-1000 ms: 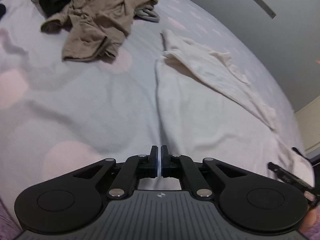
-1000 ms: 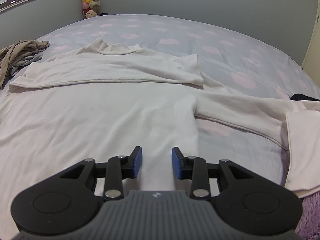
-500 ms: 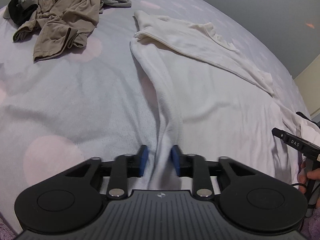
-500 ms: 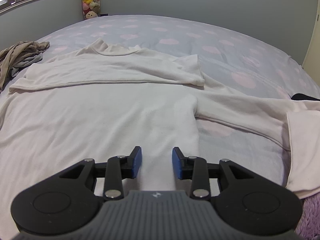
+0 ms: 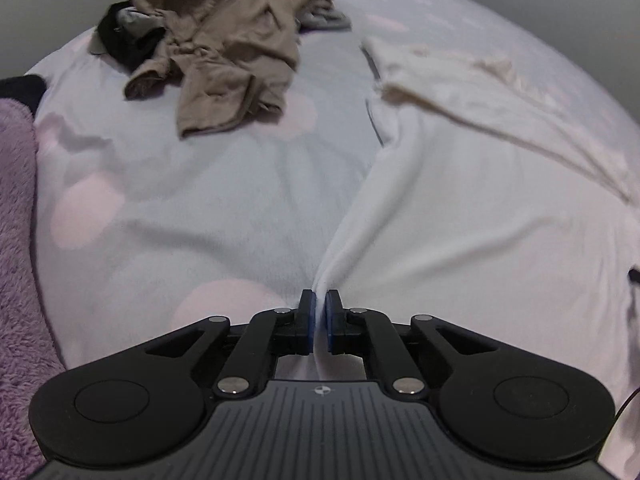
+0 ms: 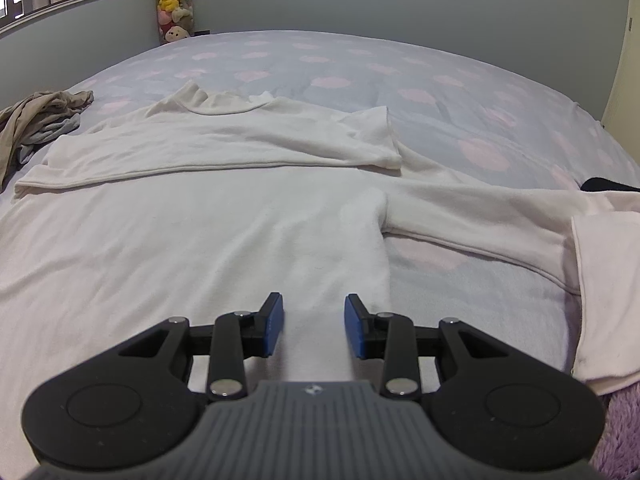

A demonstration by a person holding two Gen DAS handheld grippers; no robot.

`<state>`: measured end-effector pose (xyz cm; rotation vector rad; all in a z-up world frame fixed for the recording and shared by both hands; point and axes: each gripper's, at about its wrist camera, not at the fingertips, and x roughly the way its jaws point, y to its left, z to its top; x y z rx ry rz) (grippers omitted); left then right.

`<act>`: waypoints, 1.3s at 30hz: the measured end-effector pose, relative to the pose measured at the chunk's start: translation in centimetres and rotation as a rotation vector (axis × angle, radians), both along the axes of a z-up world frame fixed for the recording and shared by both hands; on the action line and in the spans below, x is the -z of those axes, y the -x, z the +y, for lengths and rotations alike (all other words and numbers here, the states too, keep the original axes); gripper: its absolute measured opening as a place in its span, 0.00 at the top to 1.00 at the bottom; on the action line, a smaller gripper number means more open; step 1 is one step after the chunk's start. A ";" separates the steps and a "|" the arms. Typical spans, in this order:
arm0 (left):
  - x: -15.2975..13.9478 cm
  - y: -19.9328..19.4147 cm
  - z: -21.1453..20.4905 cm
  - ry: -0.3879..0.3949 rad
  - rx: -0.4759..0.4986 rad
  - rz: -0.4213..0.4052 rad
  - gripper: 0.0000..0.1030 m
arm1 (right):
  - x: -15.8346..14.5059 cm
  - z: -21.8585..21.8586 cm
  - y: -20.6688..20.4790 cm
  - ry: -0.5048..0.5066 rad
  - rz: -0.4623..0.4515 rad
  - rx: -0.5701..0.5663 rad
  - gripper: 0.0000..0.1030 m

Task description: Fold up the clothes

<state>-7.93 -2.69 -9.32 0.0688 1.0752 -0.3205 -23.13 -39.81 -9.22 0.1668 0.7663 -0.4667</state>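
Note:
A white long-sleeved shirt point(image 6: 248, 216) lies spread on the bed, its upper part with one sleeve point(image 6: 224, 140) folded across the body. The other sleeve point(image 6: 500, 216) stretches to the right. In the left wrist view my left gripper point(image 5: 320, 312) is shut on the shirt's point(image 5: 480, 216) left hem edge, and the cloth rises in a ridge from its blue pads. My right gripper point(image 6: 314, 322) stands open just above the shirt's lower right part, with nothing pinched between its fingers.
A heap of tan and dark clothes point(image 5: 224, 44) lies at the far left of the bed, seen also as the tan clothes point(image 6: 36, 116) in the right wrist view. A purple fleece blanket point(image 5: 20, 280) borders the near edge. Plush toys point(image 6: 174, 4) stand by the far wall.
My left gripper opened around the shirt's edge half a second ago and has now closed on it, swinging its view left. The right gripper has stayed still and open.

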 end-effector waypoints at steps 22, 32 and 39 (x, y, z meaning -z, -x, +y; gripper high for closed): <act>-1.6 1.7 2.1 0.035 0.315 0.363 0.74 | -3.5 -0.8 7.6 -0.272 0.146 0.104 0.45; -2.4 3.8 2.3 -0.100 0.364 0.306 0.71 | -4.1 -0.1 8.0 -0.254 0.108 0.065 0.45; -2.4 3.8 2.5 -0.062 0.331 0.313 0.71 | -3.9 0.1 7.6 -0.248 0.111 0.045 0.45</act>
